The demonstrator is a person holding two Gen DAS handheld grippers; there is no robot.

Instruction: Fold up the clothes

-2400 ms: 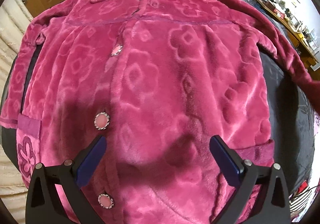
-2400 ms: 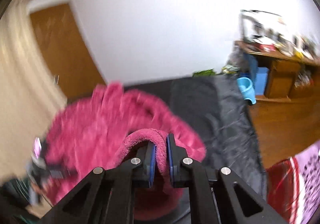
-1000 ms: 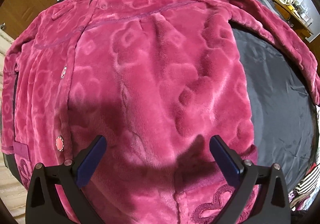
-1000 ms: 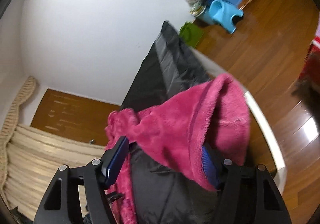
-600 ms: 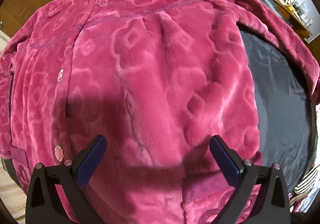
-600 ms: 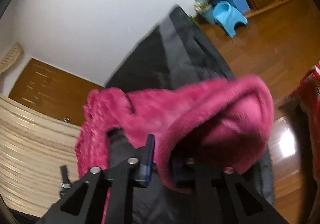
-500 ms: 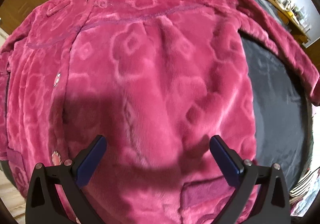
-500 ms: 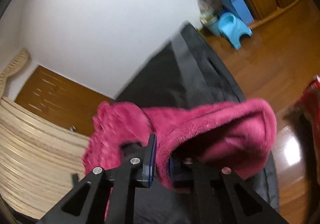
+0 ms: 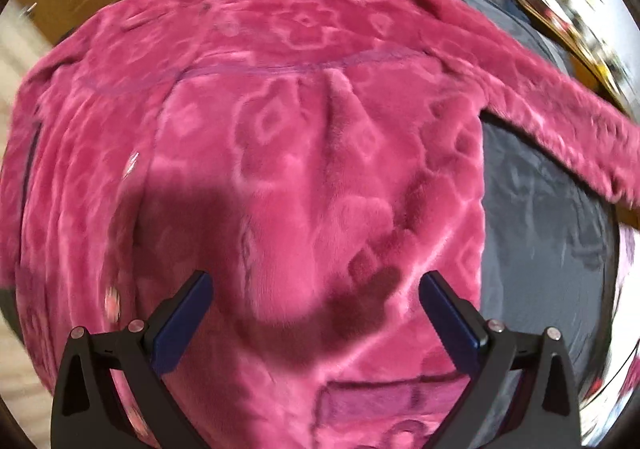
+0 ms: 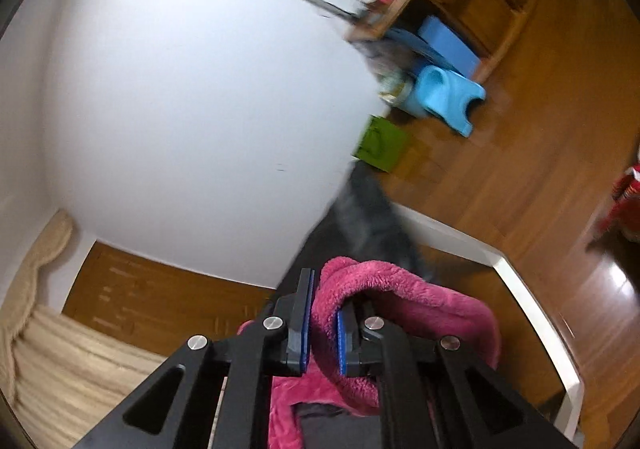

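my right hand-held gripper (image 10: pixel 322 329) pinching the pink robe (image 9: pixel 304 169) sleeve, left hand-held gripper (image 9: pixel 316 317) wide over it, blue stool (image 10: pixel 444 93) only in right view

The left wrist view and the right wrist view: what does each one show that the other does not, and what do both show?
Only the left wrist view shows the pink robe's front spread on the dark cover, beneath the open left gripper. Only the right wrist view shows the right gripper shut on the sleeve end, plus the blue stool and green box. Both show the robe and wooden door.
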